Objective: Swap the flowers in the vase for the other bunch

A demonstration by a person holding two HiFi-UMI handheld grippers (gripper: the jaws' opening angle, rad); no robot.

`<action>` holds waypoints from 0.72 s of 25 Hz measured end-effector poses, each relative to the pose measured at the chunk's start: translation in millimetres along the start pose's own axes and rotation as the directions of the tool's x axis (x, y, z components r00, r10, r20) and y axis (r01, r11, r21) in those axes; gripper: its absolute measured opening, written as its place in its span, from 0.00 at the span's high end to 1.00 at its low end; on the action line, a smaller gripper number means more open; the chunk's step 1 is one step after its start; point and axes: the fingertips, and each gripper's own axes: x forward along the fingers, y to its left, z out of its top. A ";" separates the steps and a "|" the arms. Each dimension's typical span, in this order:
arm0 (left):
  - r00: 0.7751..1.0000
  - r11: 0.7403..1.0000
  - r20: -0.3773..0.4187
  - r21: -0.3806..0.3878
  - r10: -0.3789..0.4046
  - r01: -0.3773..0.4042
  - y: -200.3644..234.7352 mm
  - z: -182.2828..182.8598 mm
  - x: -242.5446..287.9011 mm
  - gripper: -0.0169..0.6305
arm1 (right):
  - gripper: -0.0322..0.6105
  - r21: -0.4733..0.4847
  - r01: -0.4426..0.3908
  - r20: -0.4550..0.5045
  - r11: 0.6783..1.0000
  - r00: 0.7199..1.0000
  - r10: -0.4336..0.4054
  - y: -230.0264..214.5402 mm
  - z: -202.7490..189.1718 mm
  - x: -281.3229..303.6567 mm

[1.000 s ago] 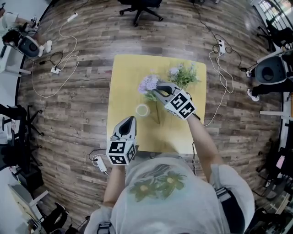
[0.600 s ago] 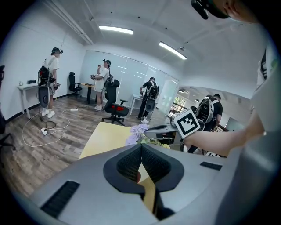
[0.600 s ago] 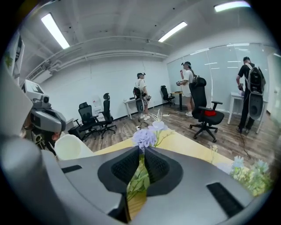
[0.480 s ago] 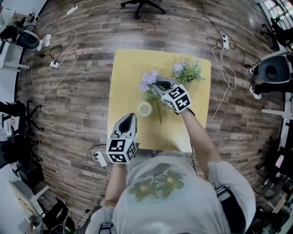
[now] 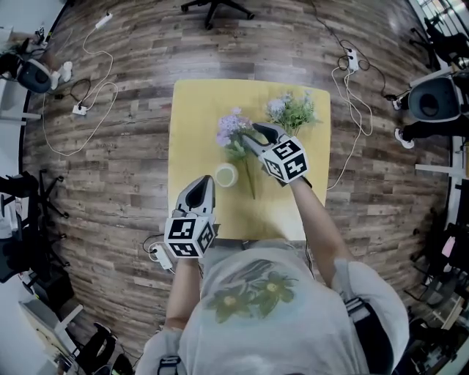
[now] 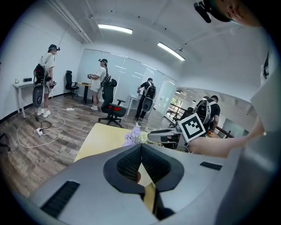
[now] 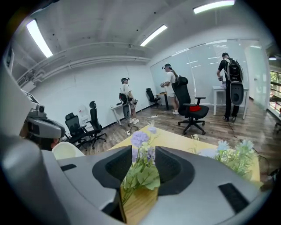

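Observation:
A purple flower bunch (image 5: 232, 135) lies on the yellow table (image 5: 194, 117), its stem running toward the near edge. My right gripper (image 5: 253, 135) sits around it. In the right gripper view the leaves and blossoms (image 7: 141, 145) stand between the jaws of the right gripper (image 7: 142, 166), which have just been opening, with a gap at each pad. The small pale vase (image 5: 226, 175) stands left of the stem with nothing in it. A green and white bunch (image 5: 293, 110) lies at the far right. My left gripper (image 5: 200, 192), shut and holding nothing, hovers just short of the vase.
The table is small, with all edges close. On the wooden floor around it lie cables and a power strip (image 5: 160, 258). An office chair (image 5: 212, 7) stands beyond the far edge. Other people stand at desks further off (image 6: 103, 83).
The right gripper has sunk a little toward the table with the purple bunch and rolled. The left gripper has edged slightly toward the vase.

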 end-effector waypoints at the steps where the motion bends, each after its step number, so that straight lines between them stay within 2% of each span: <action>1: 1.000 1.000 0.000 0.001 0.000 0.000 0.1 1.1 1.4 0.95 | 0.72 0.008 0.017 0.005 1.000 1.000 -0.017 -5.0 -0.8 -4.9; 10: 1.000 1.000 0.000 0.008 -0.007 0.007 1.0 5.9 10.3 0.95 | 0.70 0.098 0.216 0.002 0.972 0.976 -0.217 -71.9 -22.8 -51.3; 18: 1.000 1.000 -0.014 0.007 -0.012 0.012 -7.2 4.9 18.6 0.95 | 0.58 0.173 0.375 -0.068 0.911 0.927 -0.369 -128.6 -46.9 -74.8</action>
